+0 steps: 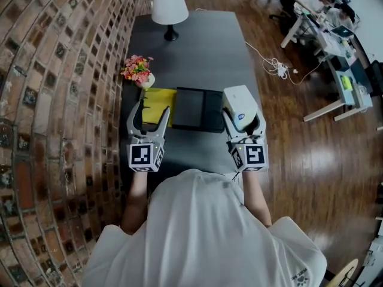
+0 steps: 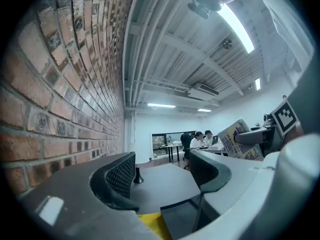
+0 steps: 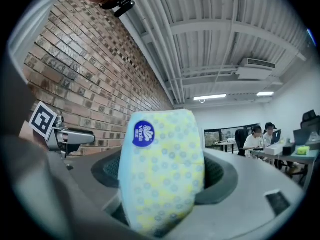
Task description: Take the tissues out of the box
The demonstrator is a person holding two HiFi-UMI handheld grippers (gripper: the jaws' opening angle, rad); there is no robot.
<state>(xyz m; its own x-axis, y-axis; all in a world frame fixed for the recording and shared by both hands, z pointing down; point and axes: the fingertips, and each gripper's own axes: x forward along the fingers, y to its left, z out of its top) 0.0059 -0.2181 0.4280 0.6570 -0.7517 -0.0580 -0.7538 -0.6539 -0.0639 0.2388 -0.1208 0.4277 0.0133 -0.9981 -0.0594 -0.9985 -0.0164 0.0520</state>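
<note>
Right gripper view: the right claw [image 3: 162,173] is clamped on a pack [image 3: 162,169] of tissues, pale blue and yellow with dots and a round blue badge near the top. The soft pack fills the gap between both jaws and stands well past their tips.

From the head view, that pack is out of the box [image 1: 197,108] and held up over the dark worktop [image 1: 197,46]. The flat black box lies on the worktop just to the left of the right claw, in the stretch between the two claws.

The left claw [image 1: 154,107] has its jaws spread wide with nothing between them. In the left gripper view only bare worktop shows in that gap. A yellow sheet [image 1: 158,103] lies under the left claw's tips, its right edge right up against the box.

Ahead of the left claw, slightly to its left, a small bunch of pink and orange flowers [image 1: 137,69] sits by the brick wall [image 1: 66,70]. Farther ahead stands a lamp [image 1: 169,8] with a white shade, at the far end of the worktop.

Both claws are level with each other, each held by a bare arm of the person in a white shirt.
</note>
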